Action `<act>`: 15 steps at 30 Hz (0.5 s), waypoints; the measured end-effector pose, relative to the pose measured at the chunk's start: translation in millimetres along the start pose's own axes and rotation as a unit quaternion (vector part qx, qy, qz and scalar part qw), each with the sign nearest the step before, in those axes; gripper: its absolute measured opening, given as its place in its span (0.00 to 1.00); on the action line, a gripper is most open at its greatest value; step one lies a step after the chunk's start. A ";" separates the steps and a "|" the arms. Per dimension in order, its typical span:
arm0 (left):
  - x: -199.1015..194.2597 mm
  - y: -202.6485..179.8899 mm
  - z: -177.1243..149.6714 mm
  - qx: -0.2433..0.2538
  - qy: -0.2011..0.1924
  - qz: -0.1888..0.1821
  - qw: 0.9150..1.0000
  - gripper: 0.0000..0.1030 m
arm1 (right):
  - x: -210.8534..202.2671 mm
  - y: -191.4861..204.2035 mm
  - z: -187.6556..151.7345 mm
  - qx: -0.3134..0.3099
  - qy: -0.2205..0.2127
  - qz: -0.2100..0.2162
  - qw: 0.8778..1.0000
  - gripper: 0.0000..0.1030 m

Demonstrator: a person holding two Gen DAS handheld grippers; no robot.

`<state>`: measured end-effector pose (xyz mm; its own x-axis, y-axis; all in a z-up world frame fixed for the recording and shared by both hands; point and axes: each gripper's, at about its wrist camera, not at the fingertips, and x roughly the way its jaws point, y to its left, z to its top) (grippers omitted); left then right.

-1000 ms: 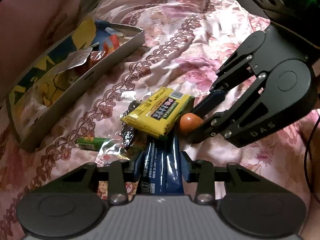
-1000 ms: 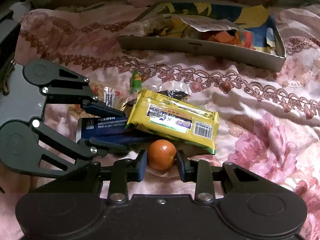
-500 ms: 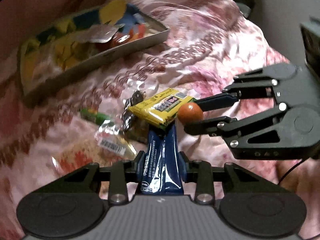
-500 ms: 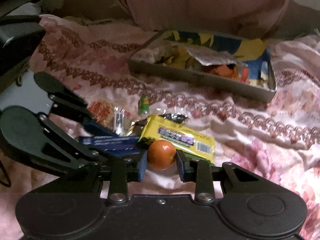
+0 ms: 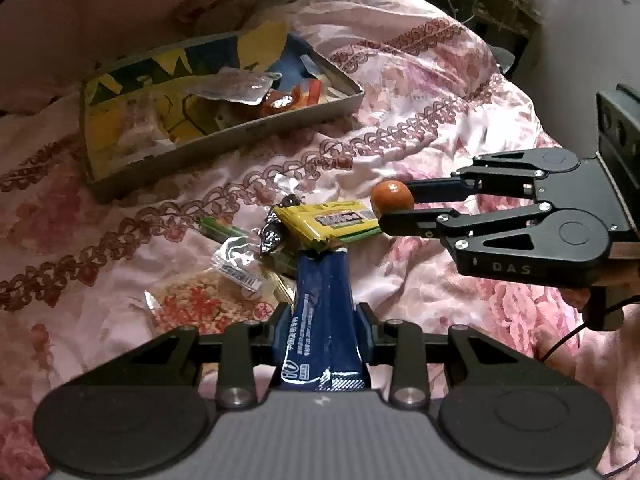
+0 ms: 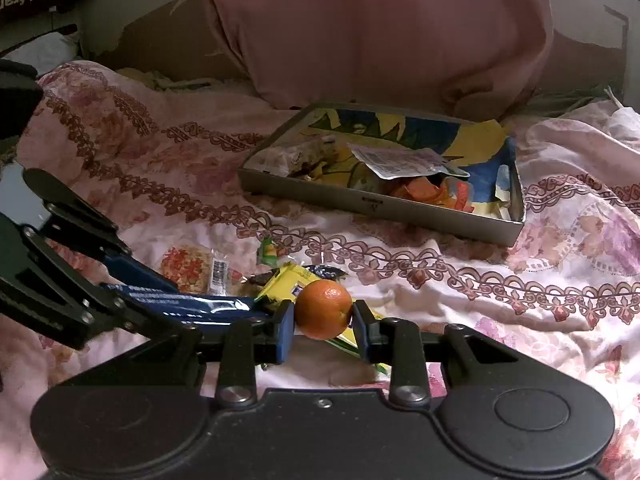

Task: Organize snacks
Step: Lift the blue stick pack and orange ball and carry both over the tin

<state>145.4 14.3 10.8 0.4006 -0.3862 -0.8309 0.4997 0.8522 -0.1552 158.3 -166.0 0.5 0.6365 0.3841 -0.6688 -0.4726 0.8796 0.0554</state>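
My left gripper [image 5: 323, 320] is shut on a dark blue snack packet [image 5: 322, 312] and holds it above the bed; the packet also shows in the right wrist view [image 6: 180, 302]. My right gripper [image 6: 322, 320] is shut on a small orange fruit [image 6: 323, 308], which also shows in the left wrist view [image 5: 391, 197]. A yellow snack bar [image 5: 332, 220] lies on the pink floral bedspread below both. A shallow metal tin [image 6: 376, 204] with several snacks inside sits beyond, also in the left wrist view [image 5: 224, 136].
Loose wrappers lie by the yellow bar: a clear cracker pack [image 5: 208, 300], a green candy [image 5: 218, 229] and a dark foil piece [image 5: 274, 232]. A large pink pillow [image 6: 376, 28] stands behind the tin. The bedspread [image 6: 520, 300] is rumpled.
Both grippers have lifted up and away from the bed with the blue packet and the orange fruit. The yellow bar has slid off the packet and stays on the bedspread.
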 end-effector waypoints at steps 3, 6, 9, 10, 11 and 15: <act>-8.9 -0.6 -1.5 0.004 -0.012 0.001 1.000 0.37 | -0.6 -0.2 -0.4 0.001 -0.004 -0.002 1.000 0.32; -14.2 0.0 -3.7 0.010 -0.017 -0.003 1.000 0.37 | -0.4 -1.2 -0.2 0.003 -0.004 -0.004 1.000 0.32; -17.4 2.0 -5.7 0.015 -0.016 -0.009 1.000 0.37 | 0.2 -1.3 -0.7 0.002 -0.002 -0.006 1.000 0.32; -18.8 2.4 -6.2 0.017 -0.016 -0.010 1.000 0.37 | 0.4 -1.5 -0.9 0.002 -0.001 -0.007 1.000 0.32; -20.2 2.7 -7.0 0.018 -0.017 -0.010 1.000 0.37 | 0.5 -1.7 -1.1 0.001 -0.001 -0.008 1.000 0.32; -25.3 3.6 -8.7 0.021 -0.021 -0.012 0.999 0.36 | 0.1 -2.1 -1.3 0.003 -0.002 -0.009 1.000 0.32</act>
<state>130.3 30.2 26.6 0.4196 -0.4224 -0.8034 0.5413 0.8270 -0.1520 158.6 -168.2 -0.6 0.6469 0.3694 -0.6672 -0.4578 0.8878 0.0477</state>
